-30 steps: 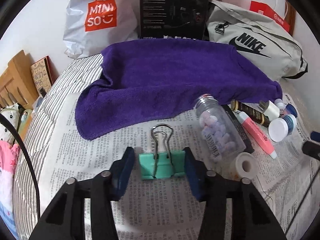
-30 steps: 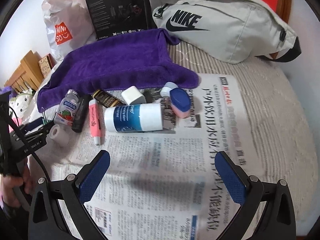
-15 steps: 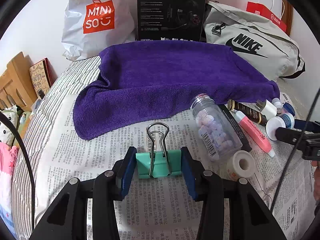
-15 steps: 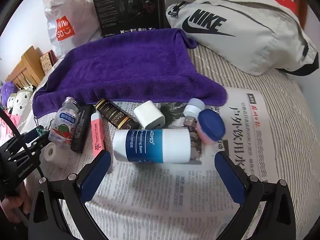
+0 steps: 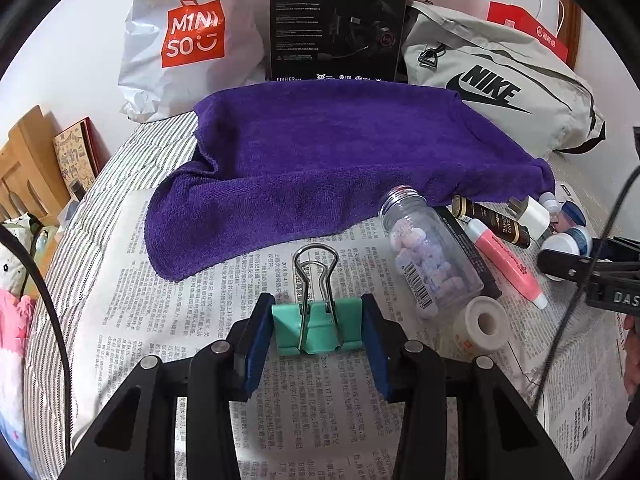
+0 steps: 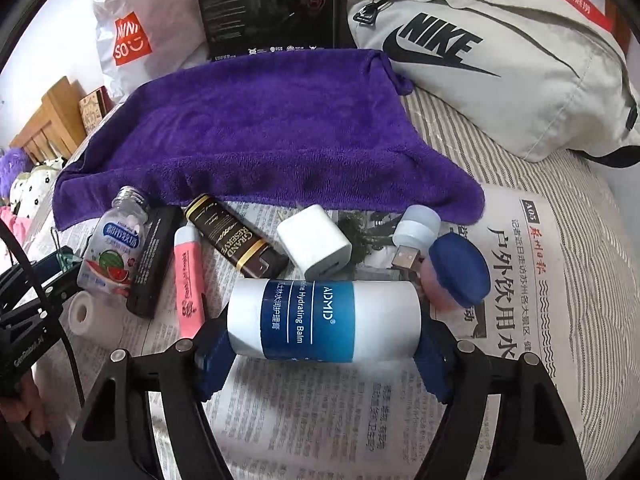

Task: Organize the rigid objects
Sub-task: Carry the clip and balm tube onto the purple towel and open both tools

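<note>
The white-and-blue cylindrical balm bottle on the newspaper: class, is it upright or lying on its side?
Lying on its side. The white-and-blue cylindrical balm bottle stretches sideways across the newspaper, its label text running sideways.

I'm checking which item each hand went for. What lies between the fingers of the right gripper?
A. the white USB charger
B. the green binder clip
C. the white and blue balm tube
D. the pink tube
C: in the right wrist view the white and blue balm tube lies crosswise between the fingers of the right gripper, whose blue pads sit at its two ends; the jaws have just been closing on it.
</note>
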`<move>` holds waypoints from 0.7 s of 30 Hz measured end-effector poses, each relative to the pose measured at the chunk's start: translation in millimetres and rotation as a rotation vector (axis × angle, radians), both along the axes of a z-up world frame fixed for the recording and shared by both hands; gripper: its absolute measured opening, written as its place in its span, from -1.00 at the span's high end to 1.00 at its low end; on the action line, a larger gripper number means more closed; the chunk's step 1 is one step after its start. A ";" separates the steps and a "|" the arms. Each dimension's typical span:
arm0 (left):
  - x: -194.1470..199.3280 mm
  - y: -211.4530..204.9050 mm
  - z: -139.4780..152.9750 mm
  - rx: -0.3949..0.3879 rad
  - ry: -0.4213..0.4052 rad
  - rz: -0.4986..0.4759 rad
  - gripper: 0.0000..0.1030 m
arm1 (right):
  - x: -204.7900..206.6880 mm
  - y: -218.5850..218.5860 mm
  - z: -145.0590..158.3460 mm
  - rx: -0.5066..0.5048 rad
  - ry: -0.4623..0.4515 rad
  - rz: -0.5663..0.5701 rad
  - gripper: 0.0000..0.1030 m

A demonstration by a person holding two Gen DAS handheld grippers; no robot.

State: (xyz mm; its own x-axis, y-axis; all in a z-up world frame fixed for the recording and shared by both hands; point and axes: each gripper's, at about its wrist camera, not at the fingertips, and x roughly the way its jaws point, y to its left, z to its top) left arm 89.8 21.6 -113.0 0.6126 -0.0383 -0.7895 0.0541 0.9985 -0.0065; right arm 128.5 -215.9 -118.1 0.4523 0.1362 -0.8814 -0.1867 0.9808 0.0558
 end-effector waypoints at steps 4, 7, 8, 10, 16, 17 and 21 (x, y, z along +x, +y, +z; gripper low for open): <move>-3.4 7.7 3.4 -0.013 0.024 0.019 0.22 | -9.0 -7.5 9.3 0.007 0.002 0.003 -0.46; -8.5 16.2 10.5 -0.052 0.026 0.033 0.22 | -17.6 -10.6 17.7 -0.004 -0.008 0.019 -0.46; -10.5 18.7 12.9 -0.059 0.023 0.037 0.22 | -19.6 -11.2 20.3 -0.003 -0.006 0.026 -0.46; -14.2 23.4 20.1 -0.083 0.020 0.042 0.22 | -22.9 -12.4 25.5 0.008 -0.010 0.043 -0.46; -20.5 25.2 44.1 -0.106 0.006 0.040 0.22 | -29.1 -15.9 41.1 0.035 -0.028 0.080 -0.46; -20.7 24.2 48.3 -0.101 0.002 0.040 0.22 | -29.9 -16.8 43.4 0.044 -0.030 0.085 -0.46; -14.6 16.6 64.8 -0.100 -0.004 0.020 0.22 | -27.9 -18.0 48.4 0.058 -0.027 0.089 -0.46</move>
State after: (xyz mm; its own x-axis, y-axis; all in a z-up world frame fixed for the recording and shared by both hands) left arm 75.2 38.2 -48.2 0.6171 -0.1043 -0.7800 0.0339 0.9938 -0.1060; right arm 100.6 -233.9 -69.6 0.4596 0.2274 -0.8585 -0.2755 0.9555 0.1056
